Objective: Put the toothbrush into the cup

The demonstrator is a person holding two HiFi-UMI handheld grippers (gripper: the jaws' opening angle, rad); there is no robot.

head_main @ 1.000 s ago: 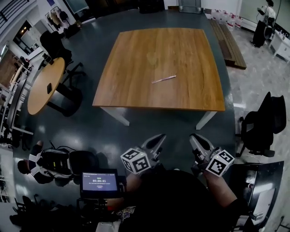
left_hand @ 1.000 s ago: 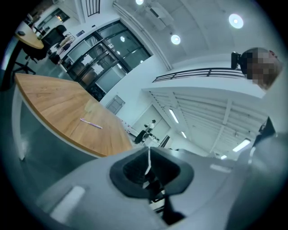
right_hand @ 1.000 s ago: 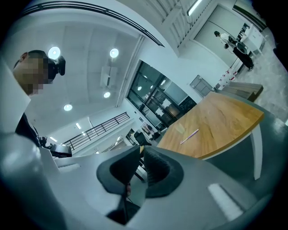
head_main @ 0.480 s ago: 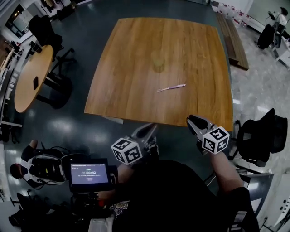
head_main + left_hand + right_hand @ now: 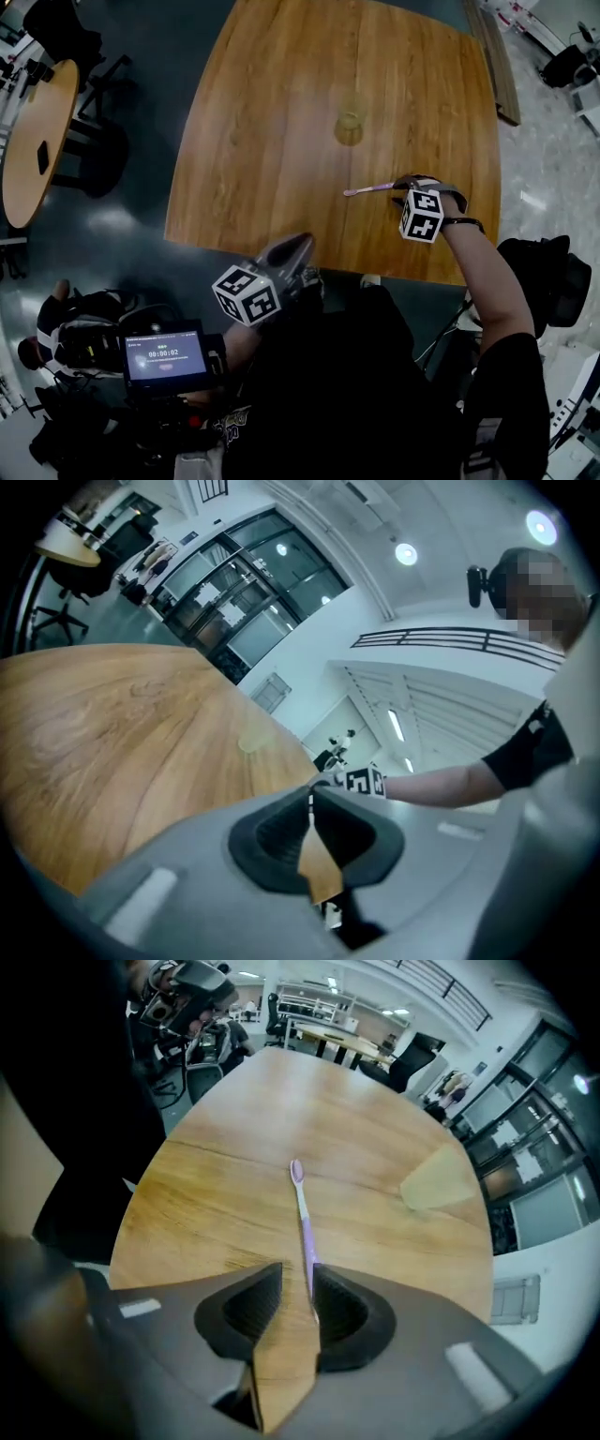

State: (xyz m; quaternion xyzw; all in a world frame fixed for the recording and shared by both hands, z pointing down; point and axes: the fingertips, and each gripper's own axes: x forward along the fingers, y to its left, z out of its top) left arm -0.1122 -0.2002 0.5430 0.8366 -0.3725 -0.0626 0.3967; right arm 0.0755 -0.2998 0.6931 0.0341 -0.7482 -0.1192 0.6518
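Note:
A purple toothbrush (image 5: pixel 367 189) lies flat on the wooden table (image 5: pixel 272 141), its head pointing left. A pale translucent cup (image 5: pixel 350 120) stands upright a little beyond it. My right gripper (image 5: pixel 409 184) is at the handle end of the toothbrush. In the right gripper view the toothbrush (image 5: pixel 302 1218) runs in between the jaws, close along the right one, and the right gripper (image 5: pixel 296 1271) is open with wood showing in the gap; the cup (image 5: pixel 441 1185) is ahead to the right. My left gripper (image 5: pixel 298 246) is shut and empty near the table's front edge, its tips together (image 5: pixel 310 789).
A round wooden table (image 5: pixel 37 131) and dark chairs stand on the floor at the left. Another dark chair (image 5: pixel 548 277) is off the table's right corner. A small lit screen (image 5: pixel 164 356) sits by my body at the lower left.
My right gripper has reached forward from beside my body over the table to the toothbrush's handle end. The view has closed in on the table. The left gripper stays low at the front edge.

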